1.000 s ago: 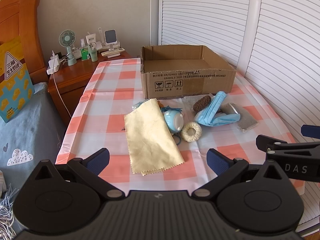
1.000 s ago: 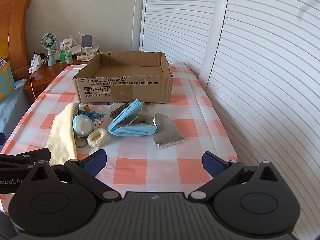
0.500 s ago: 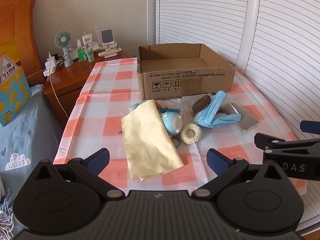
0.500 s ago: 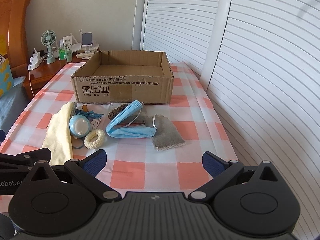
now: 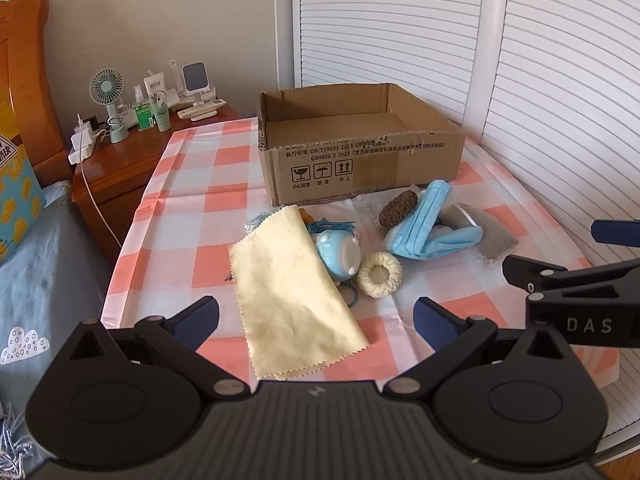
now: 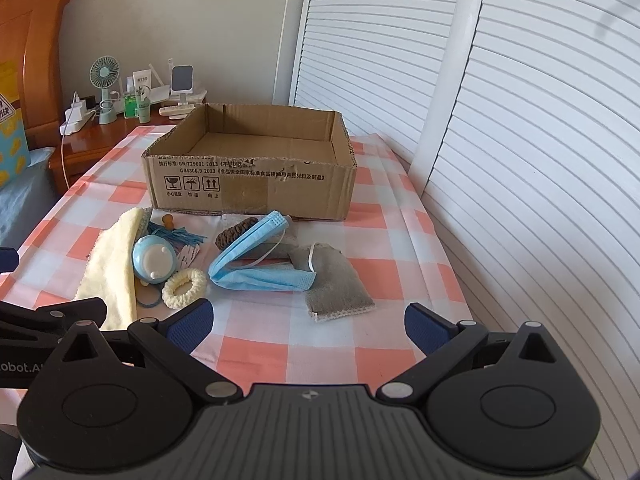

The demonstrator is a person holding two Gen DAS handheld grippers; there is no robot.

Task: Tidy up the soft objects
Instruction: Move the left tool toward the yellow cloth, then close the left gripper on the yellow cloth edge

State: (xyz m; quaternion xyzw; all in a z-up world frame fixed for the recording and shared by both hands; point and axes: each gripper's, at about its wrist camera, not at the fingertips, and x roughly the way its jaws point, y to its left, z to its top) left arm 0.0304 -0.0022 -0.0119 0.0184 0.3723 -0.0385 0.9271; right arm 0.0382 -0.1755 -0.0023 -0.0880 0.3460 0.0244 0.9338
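A bedroom corner, white louvred doors on one side, and a checked tablecloth [image 6: 256,332] carried the whole show. Over the last second both views crept forward and up: the cardboard box [image 6: 248,184] sat larger and its bare floor showed more plainly, so both tools had edged toward the pile with nothing lifted yet. That read as the approach, first pick still to come.

The left gripper [image 5: 316,314] stood with fingers wide apart, empty, the yellow cloth [image 5: 288,284] lying right between and just ahead of its tips. The right gripper [image 6: 308,320] was spread open too, holding nothing, with the grey pouch [image 6: 336,284] just beyond its fingers and the blue face mask [image 6: 260,276] a little further on, overlapping the pouch's far end. The cream knitted ring [image 6: 185,289] sat just off the right gripper's left fingertip, touching the round blue toy [image 6: 154,260].

Hard to call: the cloth covered part of the toy and the blue tassel [image 5: 332,226]; a brown knitted piece [image 6: 236,233] was half hidden behind the mask. No hands visible at all.
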